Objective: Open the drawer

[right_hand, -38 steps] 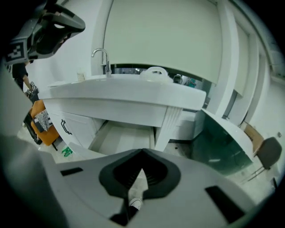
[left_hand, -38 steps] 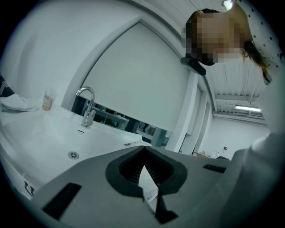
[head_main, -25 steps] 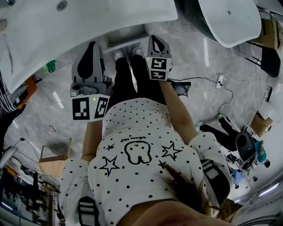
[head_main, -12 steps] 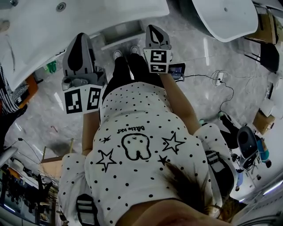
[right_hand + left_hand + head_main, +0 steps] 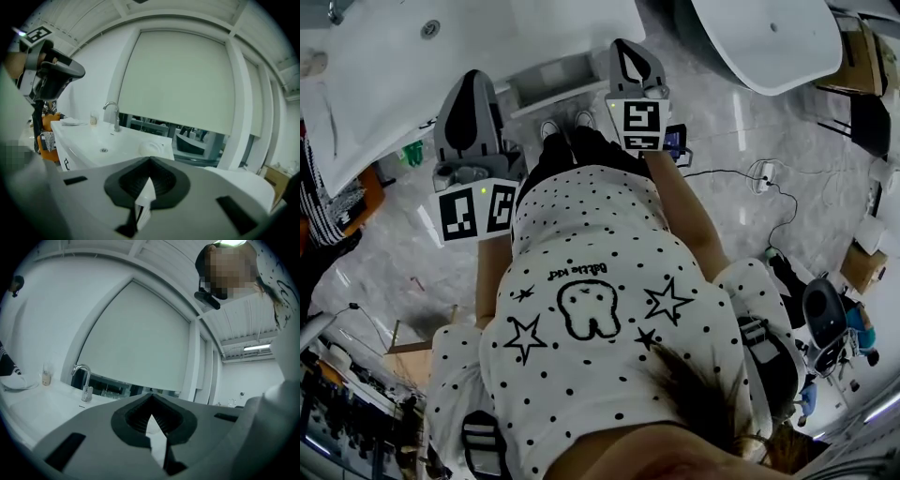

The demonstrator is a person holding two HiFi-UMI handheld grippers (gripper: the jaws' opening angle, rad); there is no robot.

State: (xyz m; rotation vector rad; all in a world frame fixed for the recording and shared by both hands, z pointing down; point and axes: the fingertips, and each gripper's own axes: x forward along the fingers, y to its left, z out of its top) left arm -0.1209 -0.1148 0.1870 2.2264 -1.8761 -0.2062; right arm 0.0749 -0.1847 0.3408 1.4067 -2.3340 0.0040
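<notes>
The left gripper [image 5: 472, 84] and right gripper [image 5: 626, 52], both matte grey plastic with ribbed black pads, have their jaws closed tip to tip on nothing. They are held well clear of the glossy white vanity [image 5: 96, 140] with its curved chrome tap [image 5: 112, 116]. The drawer [image 5: 70, 157] is the flat white front under the counter. In the right gripper view that gripper's own body cuts it off, and from overhead the counter hides it.

Left gripper [image 5: 474, 80] and right gripper [image 5: 625, 47] side by side before the sink counter [image 5: 384, 75], bathtub [image 5: 769, 37] off to the right
</notes>
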